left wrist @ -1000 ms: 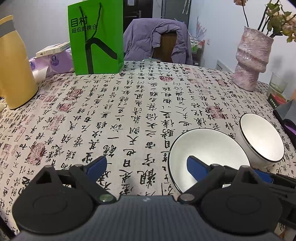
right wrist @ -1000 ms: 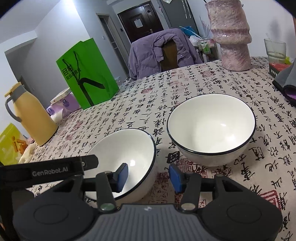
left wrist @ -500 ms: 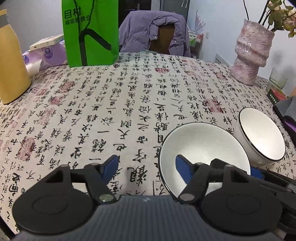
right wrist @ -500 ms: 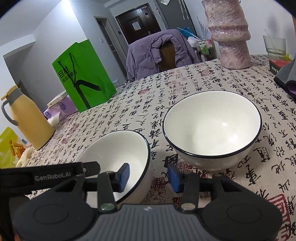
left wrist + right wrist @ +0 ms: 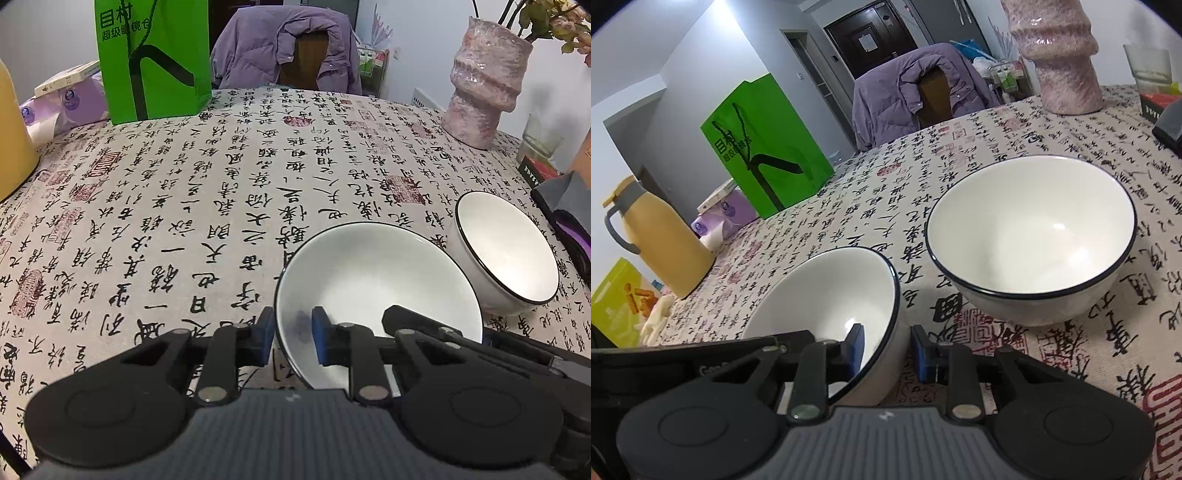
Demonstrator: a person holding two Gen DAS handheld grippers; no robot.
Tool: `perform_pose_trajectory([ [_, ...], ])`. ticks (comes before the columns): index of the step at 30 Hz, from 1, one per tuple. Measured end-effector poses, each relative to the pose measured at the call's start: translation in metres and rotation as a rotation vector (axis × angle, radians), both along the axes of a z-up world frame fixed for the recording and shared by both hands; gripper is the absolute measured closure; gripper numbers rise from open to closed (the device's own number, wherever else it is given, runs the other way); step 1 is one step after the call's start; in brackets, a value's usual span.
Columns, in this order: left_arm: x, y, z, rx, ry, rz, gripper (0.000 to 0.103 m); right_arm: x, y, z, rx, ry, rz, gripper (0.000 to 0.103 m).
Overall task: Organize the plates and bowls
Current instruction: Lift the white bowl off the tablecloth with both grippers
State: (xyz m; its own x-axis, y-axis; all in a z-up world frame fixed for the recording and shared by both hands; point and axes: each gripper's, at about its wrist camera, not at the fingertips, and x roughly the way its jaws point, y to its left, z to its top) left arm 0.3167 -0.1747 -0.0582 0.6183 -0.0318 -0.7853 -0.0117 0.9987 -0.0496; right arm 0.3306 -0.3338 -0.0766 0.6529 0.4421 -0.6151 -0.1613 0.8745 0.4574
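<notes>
Two white bowls with dark rims stand side by side on the calligraphy tablecloth (image 5: pixel 221 206). The nearer bowl (image 5: pixel 369 273) (image 5: pixel 831 291) has both grippers at it. My left gripper (image 5: pixel 291 339) straddles its left rim, one blue pad outside and one inside, and its jaws are closing with a sliver of gap still showing. On the opposite rim, my right gripper (image 5: pixel 886 349) has the wall between its pads and is closing too, not visibly pressing. The second bowl (image 5: pixel 509 251) (image 5: pixel 1030 229) sits untouched just beyond.
A green paper bag (image 5: pixel 151 59), tissue packs (image 5: pixel 66 107) and a yellow thermos (image 5: pixel 661 243) line the far left. A pink vase (image 5: pixel 484 92), a glass (image 5: pixel 541 136) and dark items (image 5: pixel 569 221) crowd the right edge. A chair with a purple jacket (image 5: pixel 288 51) stands behind.
The left gripper's jaws went from wide apart to narrow around the near bowl's left rim as it moved in. The right gripper's jaws narrowed around the same bowl's other rim.
</notes>
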Motion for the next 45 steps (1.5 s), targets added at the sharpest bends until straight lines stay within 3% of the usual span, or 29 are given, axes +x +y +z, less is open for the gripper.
perform_pose_trajectory([
  [29,0.0039,-0.0008,-0.0006,0.001,-0.007,0.007,0.080,-0.0013,-0.0006,-0.0020,0.018,0.006,-0.001,0.078],
  [45,0.0002,-0.0047,0.0012,0.029,-0.025,-0.007,0.081,-0.0012,0.0069,-0.0003,-0.024,0.005,-0.008,0.080],
])
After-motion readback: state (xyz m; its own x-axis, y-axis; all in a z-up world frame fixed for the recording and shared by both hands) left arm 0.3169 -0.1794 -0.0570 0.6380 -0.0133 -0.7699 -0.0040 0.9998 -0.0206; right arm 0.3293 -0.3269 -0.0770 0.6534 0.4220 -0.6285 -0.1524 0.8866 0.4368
